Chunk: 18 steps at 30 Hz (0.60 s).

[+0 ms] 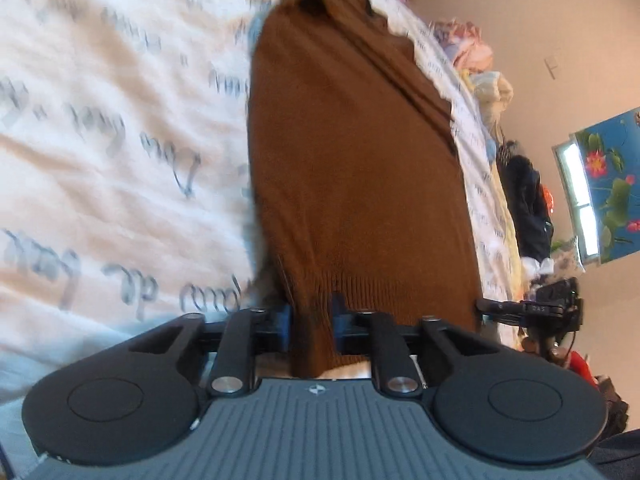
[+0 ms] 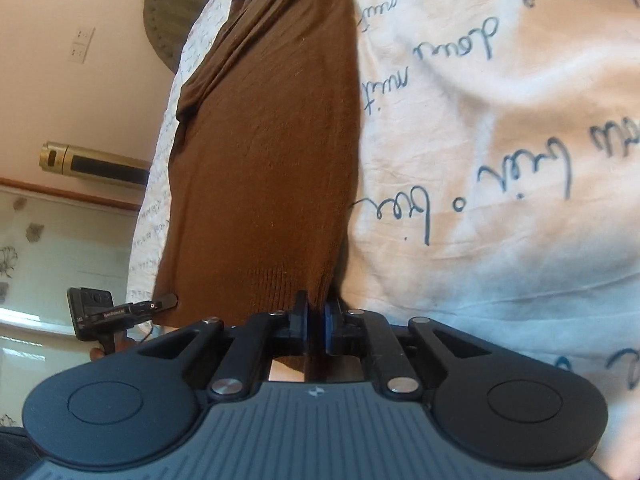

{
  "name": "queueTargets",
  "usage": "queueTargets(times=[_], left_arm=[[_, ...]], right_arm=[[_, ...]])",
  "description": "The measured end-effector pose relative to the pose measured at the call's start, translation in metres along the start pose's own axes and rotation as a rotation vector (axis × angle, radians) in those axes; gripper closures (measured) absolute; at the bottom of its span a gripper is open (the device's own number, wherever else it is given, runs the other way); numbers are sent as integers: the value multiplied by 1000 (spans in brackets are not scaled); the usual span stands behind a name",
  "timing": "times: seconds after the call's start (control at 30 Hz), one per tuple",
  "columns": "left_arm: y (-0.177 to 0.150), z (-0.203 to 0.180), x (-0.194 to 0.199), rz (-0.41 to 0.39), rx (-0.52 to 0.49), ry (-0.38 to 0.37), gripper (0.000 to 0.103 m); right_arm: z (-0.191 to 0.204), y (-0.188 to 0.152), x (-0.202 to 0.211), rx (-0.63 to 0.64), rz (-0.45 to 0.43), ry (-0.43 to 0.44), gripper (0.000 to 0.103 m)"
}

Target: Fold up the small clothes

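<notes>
A brown knit sweater lies stretched out on a white bed sheet printed with blue script. My left gripper is shut on a bunched fold of its ribbed hem, and the fabric fills the gap between the blue pads. In the right wrist view the same sweater runs away from me, and my right gripper is shut on the hem's right corner, its pads nearly together. Each view shows the other gripper at the opposite hem corner: the right one and the left one.
Heaped pastel clothes and dark garments line the bed's far side. A window with a blue floral curtain is beyond. A woven round object and a gold wall unit show left of the bed sheet.
</notes>
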<state>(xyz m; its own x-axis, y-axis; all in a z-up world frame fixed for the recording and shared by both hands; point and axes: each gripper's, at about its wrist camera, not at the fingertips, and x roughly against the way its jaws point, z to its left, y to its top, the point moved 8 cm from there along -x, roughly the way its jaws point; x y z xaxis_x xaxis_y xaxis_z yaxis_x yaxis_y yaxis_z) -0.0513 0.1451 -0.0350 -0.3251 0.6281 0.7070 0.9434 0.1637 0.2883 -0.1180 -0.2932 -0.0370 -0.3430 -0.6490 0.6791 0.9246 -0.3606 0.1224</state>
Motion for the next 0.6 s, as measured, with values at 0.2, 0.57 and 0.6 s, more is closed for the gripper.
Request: queueTargets(times=[0.2, 0.57, 0.6], left_arm=[[114, -17, 35, -354, -53, 129, 4], [303, 18, -99, -369, 54, 253, 14], [309, 14, -103, -366, 28, 248, 20]], right_arm=[[27, 105, 32, 165, -278, -91, 11], [3, 326, -51, 0, -389, -47, 11], [6, 330, -60, 19, -365, -48, 11]])
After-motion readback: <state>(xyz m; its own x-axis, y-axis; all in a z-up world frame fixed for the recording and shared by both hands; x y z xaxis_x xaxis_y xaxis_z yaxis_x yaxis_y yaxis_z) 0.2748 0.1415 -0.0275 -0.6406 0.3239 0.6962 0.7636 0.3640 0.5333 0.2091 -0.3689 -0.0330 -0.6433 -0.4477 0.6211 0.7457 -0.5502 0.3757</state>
